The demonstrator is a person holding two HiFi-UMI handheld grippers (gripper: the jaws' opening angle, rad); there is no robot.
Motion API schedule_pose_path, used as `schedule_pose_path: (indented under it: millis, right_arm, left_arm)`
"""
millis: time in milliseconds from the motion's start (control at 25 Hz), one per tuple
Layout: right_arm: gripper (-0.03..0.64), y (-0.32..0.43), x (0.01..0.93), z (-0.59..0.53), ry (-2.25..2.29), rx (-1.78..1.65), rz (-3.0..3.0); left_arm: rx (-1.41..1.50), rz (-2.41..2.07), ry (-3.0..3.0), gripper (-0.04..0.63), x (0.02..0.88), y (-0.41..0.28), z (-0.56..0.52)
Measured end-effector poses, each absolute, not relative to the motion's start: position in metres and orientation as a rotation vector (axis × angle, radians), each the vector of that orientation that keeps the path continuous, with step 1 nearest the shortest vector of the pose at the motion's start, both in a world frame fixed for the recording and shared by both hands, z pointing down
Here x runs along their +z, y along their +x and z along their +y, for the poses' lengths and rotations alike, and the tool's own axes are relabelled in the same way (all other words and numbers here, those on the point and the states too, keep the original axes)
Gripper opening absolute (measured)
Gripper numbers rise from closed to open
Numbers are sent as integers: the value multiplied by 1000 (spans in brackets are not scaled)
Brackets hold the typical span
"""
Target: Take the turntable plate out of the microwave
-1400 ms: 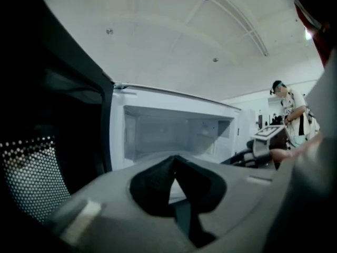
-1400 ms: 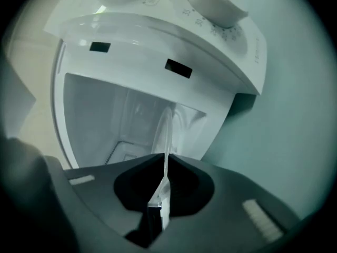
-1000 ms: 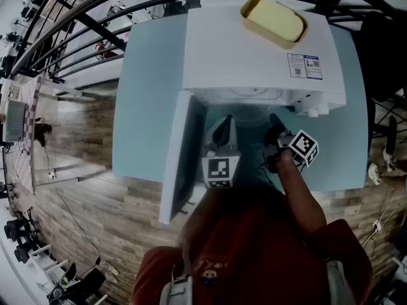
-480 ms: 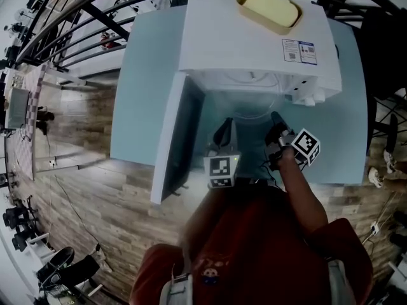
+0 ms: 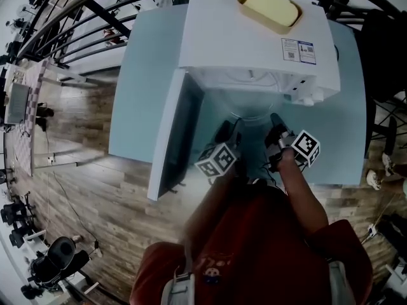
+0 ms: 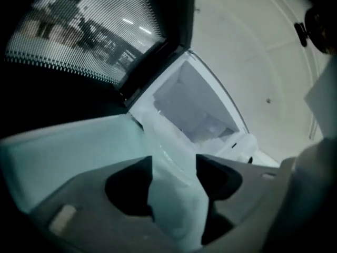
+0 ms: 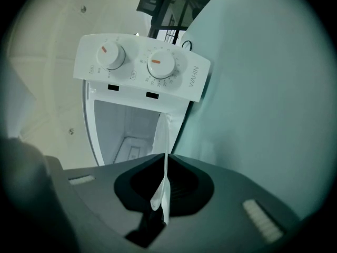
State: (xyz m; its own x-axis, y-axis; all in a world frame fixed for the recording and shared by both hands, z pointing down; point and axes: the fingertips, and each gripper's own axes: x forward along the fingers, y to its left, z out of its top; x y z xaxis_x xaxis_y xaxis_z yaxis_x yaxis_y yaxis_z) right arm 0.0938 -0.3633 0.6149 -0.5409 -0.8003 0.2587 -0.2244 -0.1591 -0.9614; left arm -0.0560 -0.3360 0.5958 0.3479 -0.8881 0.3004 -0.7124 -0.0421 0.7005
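The white microwave [image 5: 254, 43] stands on a pale blue table [image 5: 143, 75] with its door [image 5: 175, 138] swung open to the left. The clear glass turntable plate [image 5: 253, 112] sticks out of the cavity mouth. My right gripper [image 5: 275, 124] is shut on the plate's right rim, which runs edge-on between the closed jaws [image 7: 164, 157] as a thin pale sheet [image 7: 163, 133]. My left gripper [image 5: 229, 131] is at the plate's left side, rolled over. Its jaws [image 6: 174, 159] are opening and stand apart, with the glass plate [image 6: 174, 194] lying between them, not pinched.
A yellow container [image 5: 268, 8] sits on top of the microwave. The control panel with two dials [image 7: 142, 67] is beside the right gripper. The open door's mesh window [image 6: 79, 36] is close on the left gripper's left. Wooden floor [image 5: 82, 189] lies beyond the table edge.
The left gripper has dropped lower and rolled, so its marker cube now sits tilted, and its jaws have come apart. The right gripper keeps its grip on the plate rim.
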Motion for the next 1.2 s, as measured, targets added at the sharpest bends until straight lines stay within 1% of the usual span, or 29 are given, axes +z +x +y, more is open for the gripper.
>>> schedule_pose_path:
  millis: [240, 440, 600, 720, 800, 880, 920, 1040, 1160, 1200]
  right_arm:
    - [14, 98, 616, -360, -1163, -1759, 1676]
    - [14, 98, 616, -357, -1170, -1765, 1698]
    - [14, 97, 618, -354, -1166, -1773, 1710]
    - [14, 98, 619, -351, -1169, -1776, 1730]
    - [14, 98, 620, -348, -1169, -1782, 1733]
    - [14, 97, 622, -345, -1169, -1794, 1726]
    - [14, 97, 623, -344, -1169, -1799, 1724]
    - [14, 97, 621, -345, -1164, -1790, 1749]
    - [15, 97, 620, -346, -1171, -1787, 1768]
    - [17, 97, 621, -345, -1185, -1791, 1773]
  left_arm:
    - [-588, -1241, 1621, 261, 609, -56, -364]
    - [-711, -1135, 1557, 259, 614, -52, -381]
    - [-755, -1072, 1571, 223, 615, -47, -393]
    - [-798, -1033, 1552, 182, 614, -42, -401]
    - [-817, -1021, 1527, 169, 618, -41, -402]
    - [-814, -1027, 1519, 101, 623, -43, -402]
    - [-818, -1026, 1516, 79, 624, -44, -402]
    - [-843, -1009, 1481, 63, 624, -45, -403]
    - [-916, -945, 1428, 29, 619, -43, -404]
    - [-918, -944, 1424, 29, 619, -43, -403]
